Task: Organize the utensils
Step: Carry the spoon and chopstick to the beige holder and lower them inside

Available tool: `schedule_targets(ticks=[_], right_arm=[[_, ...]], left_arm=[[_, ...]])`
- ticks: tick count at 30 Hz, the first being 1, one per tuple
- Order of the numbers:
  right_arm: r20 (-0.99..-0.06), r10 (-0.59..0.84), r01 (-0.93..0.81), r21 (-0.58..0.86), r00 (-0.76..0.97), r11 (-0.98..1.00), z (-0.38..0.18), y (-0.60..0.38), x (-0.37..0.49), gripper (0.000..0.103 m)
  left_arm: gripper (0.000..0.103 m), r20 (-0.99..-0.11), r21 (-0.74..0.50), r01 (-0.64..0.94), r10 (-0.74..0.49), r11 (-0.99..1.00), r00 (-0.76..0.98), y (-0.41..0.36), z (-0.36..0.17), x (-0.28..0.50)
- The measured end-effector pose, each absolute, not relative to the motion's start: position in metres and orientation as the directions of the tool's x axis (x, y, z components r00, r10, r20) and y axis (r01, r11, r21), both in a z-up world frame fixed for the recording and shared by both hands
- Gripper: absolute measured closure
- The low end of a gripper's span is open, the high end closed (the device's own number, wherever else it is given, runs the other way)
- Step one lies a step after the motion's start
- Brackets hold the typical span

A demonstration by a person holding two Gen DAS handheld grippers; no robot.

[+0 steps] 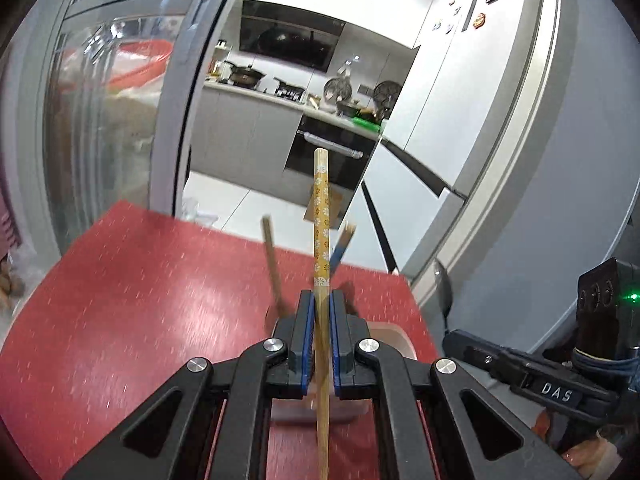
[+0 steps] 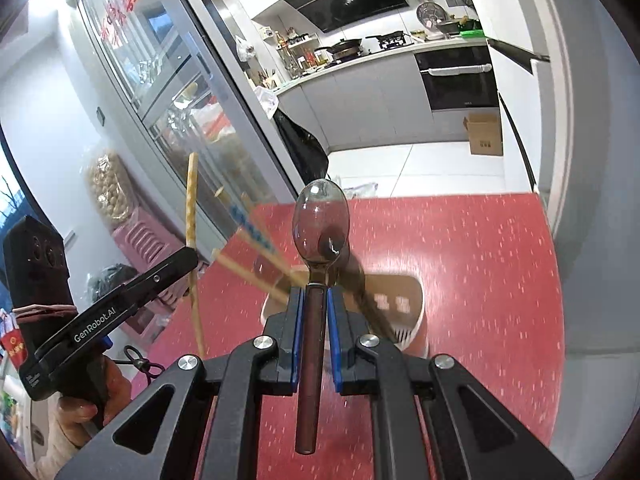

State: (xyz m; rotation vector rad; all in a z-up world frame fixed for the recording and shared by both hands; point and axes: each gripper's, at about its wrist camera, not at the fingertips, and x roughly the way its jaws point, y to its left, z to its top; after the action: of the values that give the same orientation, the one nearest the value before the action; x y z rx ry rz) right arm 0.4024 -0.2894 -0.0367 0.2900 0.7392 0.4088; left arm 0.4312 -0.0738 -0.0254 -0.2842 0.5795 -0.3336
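My left gripper (image 1: 320, 300) is clenched on 1 yellow patterned chopstick (image 1: 321, 216), and my right gripper (image 2: 313, 298) is clenched on the dark handle of a clear-bowled spoon (image 2: 320, 216); both utensils hang in the air above the red table (image 1: 120, 300), over the part near its far edge where the utensil holder (image 2: 404, 292) stands. The holder looks pale with slotted sides, and several other chopsticks (image 2: 252, 232) lean out of it, blurred, so I cannot count them surely. I judge the main risk to be a slip: each pair of pads pinches a thin, smooth shaft at 1 narrow spot, so a quick swing could let the chopstick pivot or slide down through the jaws. A second risk is collision, since the 2 tools sit near each other and the long chopstick could knock the leaning sticks or tip the light holder. The chopstick's long axis runs along my left fingers, patterned end pointing forward and up toward the kitchen beyond, plain end trailing back under the gripper. The spoon's long axis likewise follows my right fingers, bowl forward and raised, handle end toward me.
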Motion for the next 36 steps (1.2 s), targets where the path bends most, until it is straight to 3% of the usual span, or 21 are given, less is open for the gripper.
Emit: schedule_targets(ticks=[13,27,36], right_arm=[[-0.565,0.407,-0.28,0.301,0.718,0.912,-0.047,-0.278,0.46,0.091],[-0.453,0.269,-0.309,-0.015,0.85,0.951,-0.075,-0.247,0.448,0.091],[-0.426,0.254,-0.341,-0.141,0.868,0.929,-0.102,-0.235,0.43,0.091]], left_arm=[[0.069,-0.422,-0.378,0.208,-0.368,0.902,0.829,-0.082,-0.033,0.492],[0.069,-0.267,-0.34,0.184,-0.282,0.922,0.922,-0.094,-0.054,0.493],[0.069,-0.23,-0.285,0.202,-0.272,0.937,0.935,-0.097,-0.067,0.472]])
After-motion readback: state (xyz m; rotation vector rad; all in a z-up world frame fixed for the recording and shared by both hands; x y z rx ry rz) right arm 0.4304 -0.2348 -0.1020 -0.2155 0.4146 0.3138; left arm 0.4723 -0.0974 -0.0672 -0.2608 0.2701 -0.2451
